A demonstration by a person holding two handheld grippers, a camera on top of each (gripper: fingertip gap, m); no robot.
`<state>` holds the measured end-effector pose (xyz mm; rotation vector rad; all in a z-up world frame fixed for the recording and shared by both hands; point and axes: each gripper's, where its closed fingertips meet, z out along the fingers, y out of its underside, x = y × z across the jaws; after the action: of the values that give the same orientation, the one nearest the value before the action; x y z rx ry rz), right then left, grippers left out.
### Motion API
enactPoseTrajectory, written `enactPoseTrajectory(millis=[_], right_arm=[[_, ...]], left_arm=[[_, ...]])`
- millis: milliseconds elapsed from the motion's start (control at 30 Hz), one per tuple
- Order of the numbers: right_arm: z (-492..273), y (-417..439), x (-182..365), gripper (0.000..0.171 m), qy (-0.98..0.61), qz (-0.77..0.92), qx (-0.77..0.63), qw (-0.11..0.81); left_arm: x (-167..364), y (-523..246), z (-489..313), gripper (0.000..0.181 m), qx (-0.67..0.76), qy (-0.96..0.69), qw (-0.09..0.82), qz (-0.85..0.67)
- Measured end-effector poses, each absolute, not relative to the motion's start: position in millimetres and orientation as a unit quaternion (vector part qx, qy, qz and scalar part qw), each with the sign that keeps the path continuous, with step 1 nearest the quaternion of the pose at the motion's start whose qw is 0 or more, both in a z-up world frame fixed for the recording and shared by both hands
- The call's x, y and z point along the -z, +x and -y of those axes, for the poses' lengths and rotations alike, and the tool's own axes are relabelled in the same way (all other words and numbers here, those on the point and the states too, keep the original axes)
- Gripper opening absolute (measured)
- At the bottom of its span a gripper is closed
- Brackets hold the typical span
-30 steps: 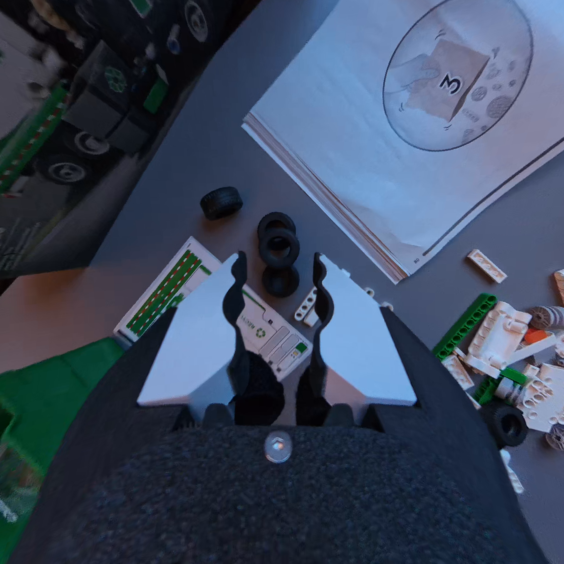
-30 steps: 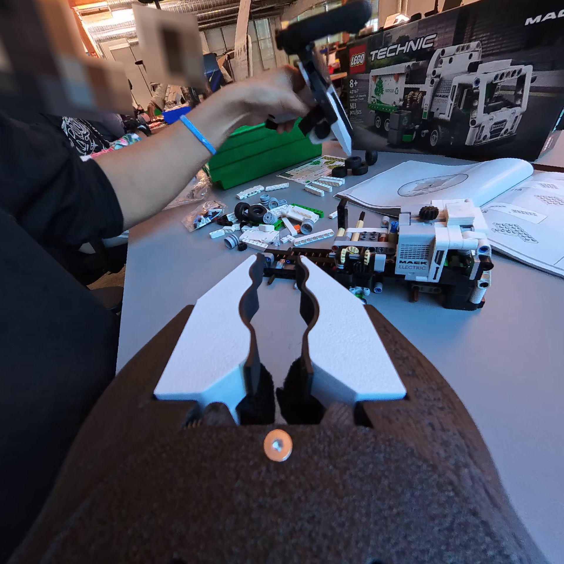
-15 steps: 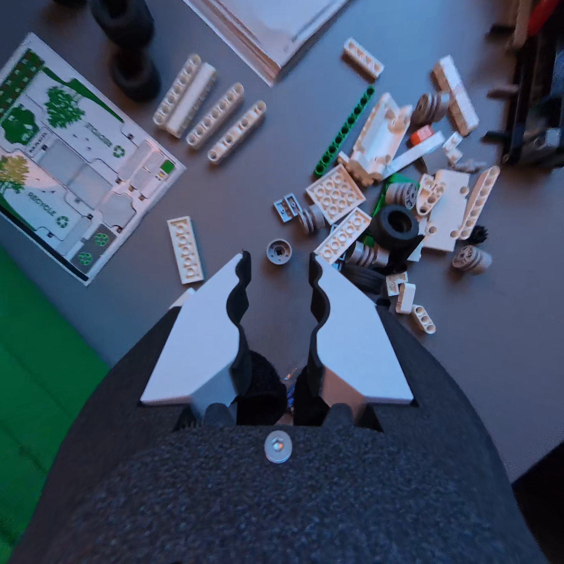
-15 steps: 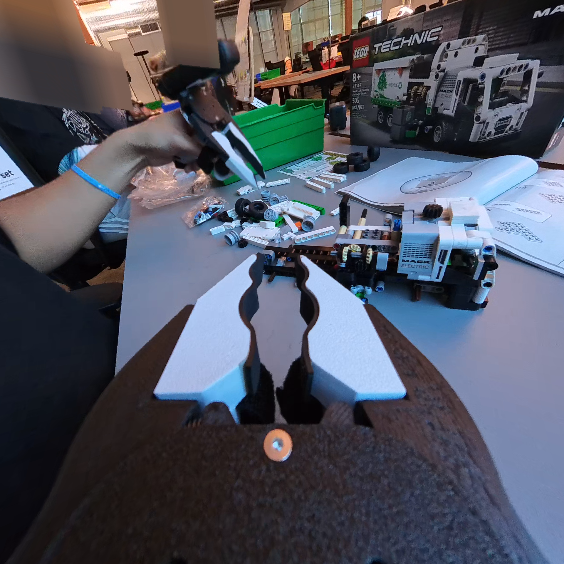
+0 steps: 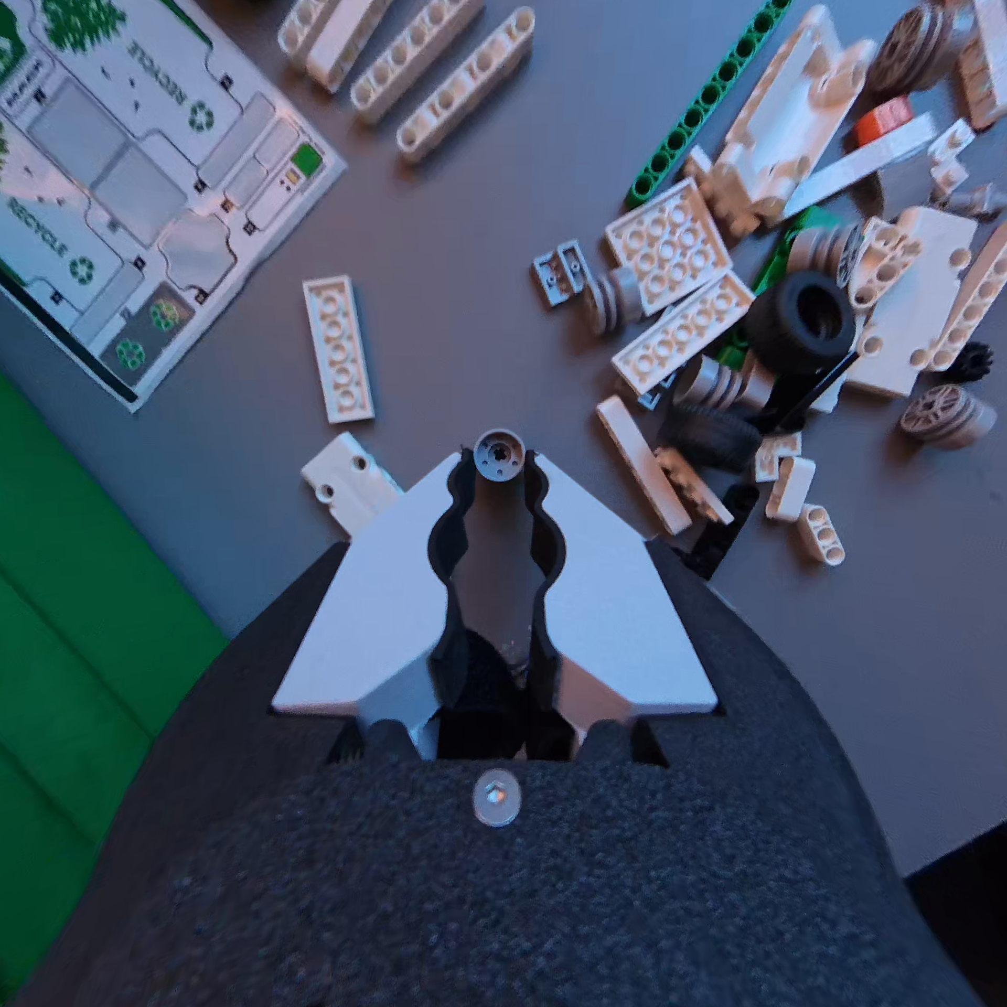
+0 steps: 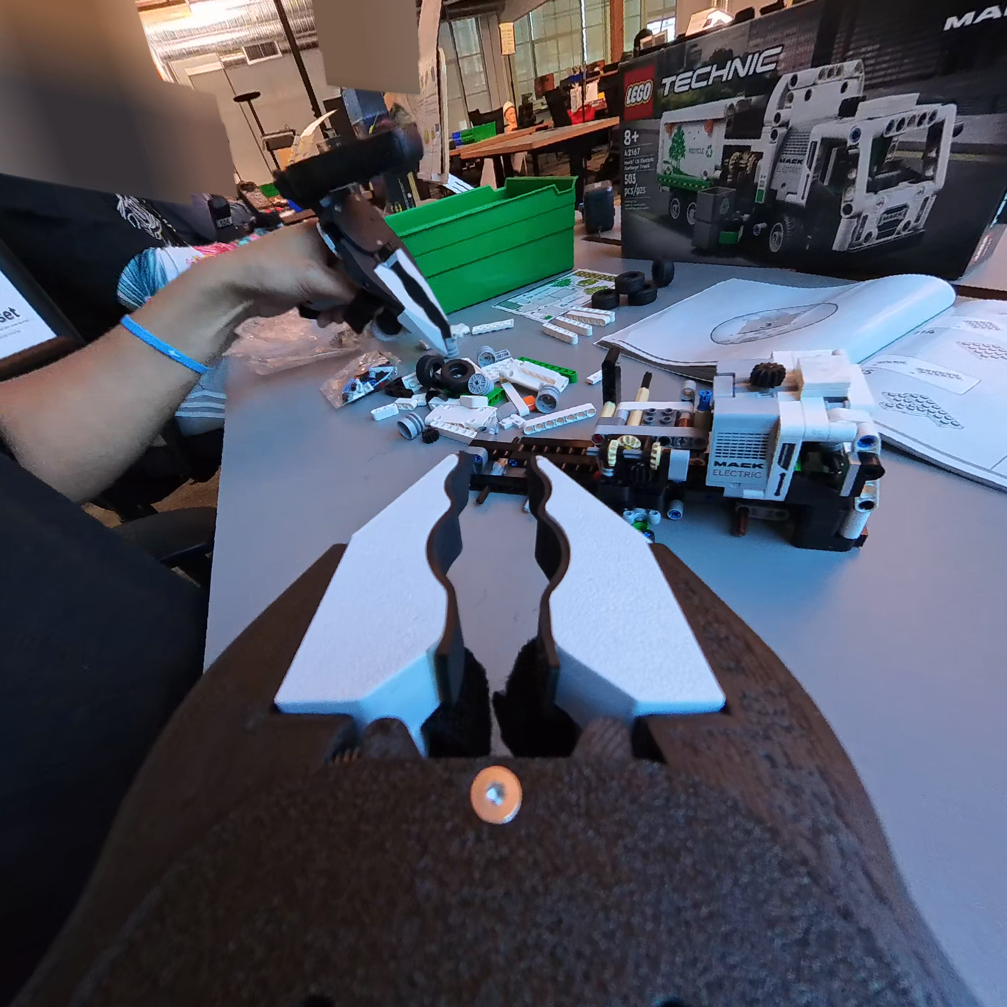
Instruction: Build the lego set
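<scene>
Only the left wrist view shows the grey wheel hub (image 5: 498, 455) between fingertips.

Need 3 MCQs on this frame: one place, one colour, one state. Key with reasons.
1. The grey wheel hub lies:
A) between the tips of the left tongs
B) on the sticker sheet
C) in the green bin

2. The long holed beam is:
A) red
B) green
C) blue

3. The right tongs are:
A) open, empty
B) shut on a tyre
C) shut on the truck

Key: 1A, the tips flank it. 2B, it shows plainly green in the left wrist view. 3A, a gap shows between the fingers with nothing in it.
</scene>
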<state>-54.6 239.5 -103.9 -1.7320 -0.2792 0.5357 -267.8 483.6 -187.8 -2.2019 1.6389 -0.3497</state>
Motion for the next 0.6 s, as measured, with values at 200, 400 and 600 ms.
enactPoseTrajectory(millis=[200, 400, 600], right_arm=[[-238.8, -54.9, 103.2, 0.020, -0.748, 0.123, -0.231, 0.610], [-238.2, -54.2, 101.9, 0.020, -0.745, 0.120, -0.234, 0.613], [-238.0, -54.8, 102.4, 0.020, -0.746, 0.120, -0.237, 0.611]], left_arm=[[181.1, -254.9, -485.1, 0.035, 0.133, -0.779, 0.206, -0.577], [172.2, -210.4, -467.3, 0.035, 0.194, -0.779, 0.185, -0.567], [178.9, -209.1, -461.5, 0.014, 0.189, -0.790, 0.170, -0.558]])
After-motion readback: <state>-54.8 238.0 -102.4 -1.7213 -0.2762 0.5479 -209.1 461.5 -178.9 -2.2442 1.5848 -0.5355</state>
